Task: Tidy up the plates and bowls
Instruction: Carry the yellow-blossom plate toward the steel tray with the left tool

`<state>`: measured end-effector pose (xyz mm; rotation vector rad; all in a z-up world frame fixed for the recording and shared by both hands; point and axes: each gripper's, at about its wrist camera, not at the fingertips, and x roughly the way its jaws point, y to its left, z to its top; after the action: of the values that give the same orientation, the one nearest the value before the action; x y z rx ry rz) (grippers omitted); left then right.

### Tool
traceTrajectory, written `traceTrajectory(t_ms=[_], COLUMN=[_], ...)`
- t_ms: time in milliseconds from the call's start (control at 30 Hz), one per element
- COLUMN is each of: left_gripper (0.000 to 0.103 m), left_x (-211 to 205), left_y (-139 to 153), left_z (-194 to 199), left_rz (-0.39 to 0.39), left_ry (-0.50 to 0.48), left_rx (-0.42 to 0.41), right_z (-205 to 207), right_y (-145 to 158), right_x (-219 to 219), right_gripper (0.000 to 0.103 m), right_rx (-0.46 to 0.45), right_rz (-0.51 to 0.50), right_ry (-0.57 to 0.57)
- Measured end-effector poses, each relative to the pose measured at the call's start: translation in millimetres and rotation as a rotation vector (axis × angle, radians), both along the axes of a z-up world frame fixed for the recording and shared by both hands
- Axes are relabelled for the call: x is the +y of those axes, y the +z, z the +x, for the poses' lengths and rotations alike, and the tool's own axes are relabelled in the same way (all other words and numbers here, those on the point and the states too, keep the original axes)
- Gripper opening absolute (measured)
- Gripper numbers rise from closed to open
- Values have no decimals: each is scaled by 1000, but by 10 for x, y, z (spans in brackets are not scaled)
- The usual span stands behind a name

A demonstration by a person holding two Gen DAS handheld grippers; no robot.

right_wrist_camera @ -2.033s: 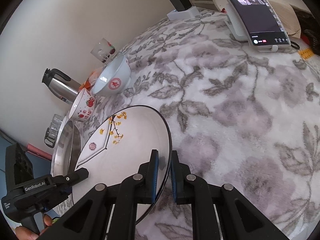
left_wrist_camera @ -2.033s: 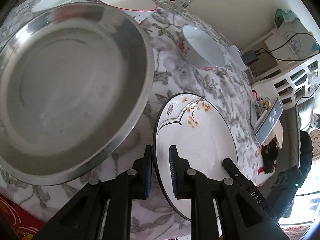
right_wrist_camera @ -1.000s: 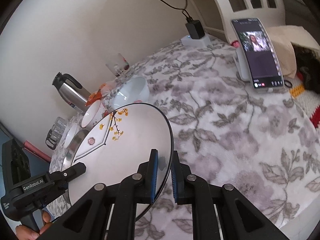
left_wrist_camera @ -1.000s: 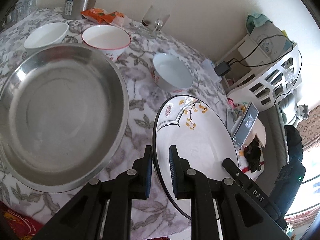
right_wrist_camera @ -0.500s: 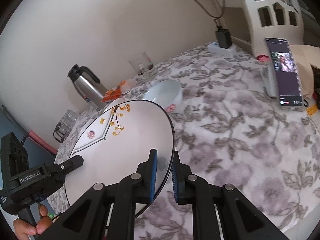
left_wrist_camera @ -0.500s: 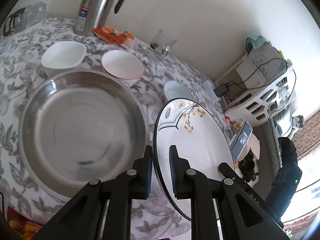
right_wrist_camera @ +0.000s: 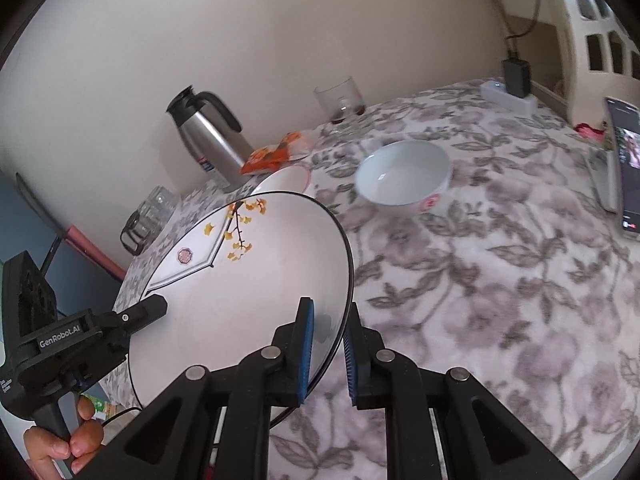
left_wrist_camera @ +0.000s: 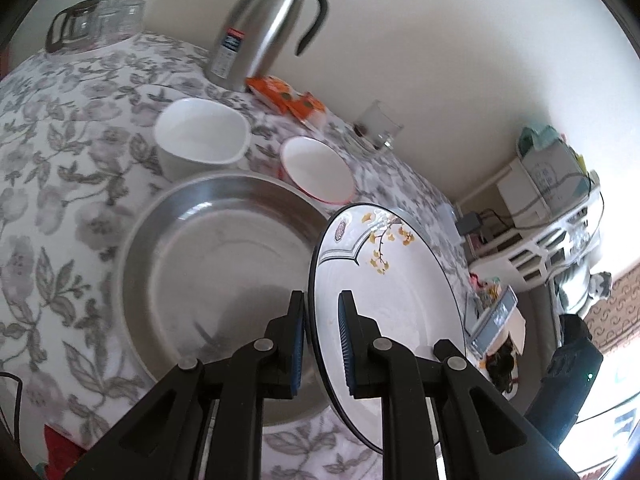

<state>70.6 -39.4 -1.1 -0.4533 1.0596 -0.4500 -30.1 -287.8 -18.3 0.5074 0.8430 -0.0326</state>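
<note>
A white plate point(left_wrist_camera: 396, 280) point(right_wrist_camera: 256, 280) with a black rim and yellow leaf pattern hangs in the air above the table. My left gripper point(left_wrist_camera: 322, 340) is shut on its one edge, and my right gripper point(right_wrist_camera: 328, 350) is shut on the opposite edge. Just left of the plate in the left wrist view lies a large steel pan point(left_wrist_camera: 216, 264) on the flowered tablecloth. Behind the pan stand a white bowl point(left_wrist_camera: 200, 136) and a red-rimmed bowl point(left_wrist_camera: 316, 168) point(right_wrist_camera: 286, 178). A pale bowl with a red mark point(right_wrist_camera: 404, 176) sits further right.
A steel thermos jug point(left_wrist_camera: 260, 20) point(right_wrist_camera: 208, 136), an orange snack packet point(left_wrist_camera: 288, 96), a drinking glass point(left_wrist_camera: 376, 124) point(right_wrist_camera: 340, 100) and glass cups point(left_wrist_camera: 92, 24) line the wall side. A phone point(right_wrist_camera: 624, 168) leans at the table's right. A person's hand point(right_wrist_camera: 68, 444) holds the left gripper.
Both grippers have carried the plate up and toward the steel pan. The thermos and far bowls have come into fuller view, and the plate now overlaps the pan's right edge.
</note>
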Motion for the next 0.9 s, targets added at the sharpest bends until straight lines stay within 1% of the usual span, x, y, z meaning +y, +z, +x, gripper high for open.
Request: traceTrajectory(t_ms=[300,433,567,800,900], left_gripper=[17,17,17,17,17], left_x=[388,540,685,767,776], left_y=[-128,-181,-266,-341,-393], left_z=[132,196,267,328,366], left_rz=[-20,-21,-35,-42,-43], left_ry=[64,93,127,142,144], left_rx=[32,40,66,86,106], right_z=[249,346,428,502,533], right_y=[-48,-104,-165,-257,-277], right_x=[351,503,636,715,721], right_gripper=[14,14,14,15,15], right_rx=[18,27,35,52,60], right_rz=[-8,-4,-12,-12,-18], right_ry=[57,74,86,90,90])
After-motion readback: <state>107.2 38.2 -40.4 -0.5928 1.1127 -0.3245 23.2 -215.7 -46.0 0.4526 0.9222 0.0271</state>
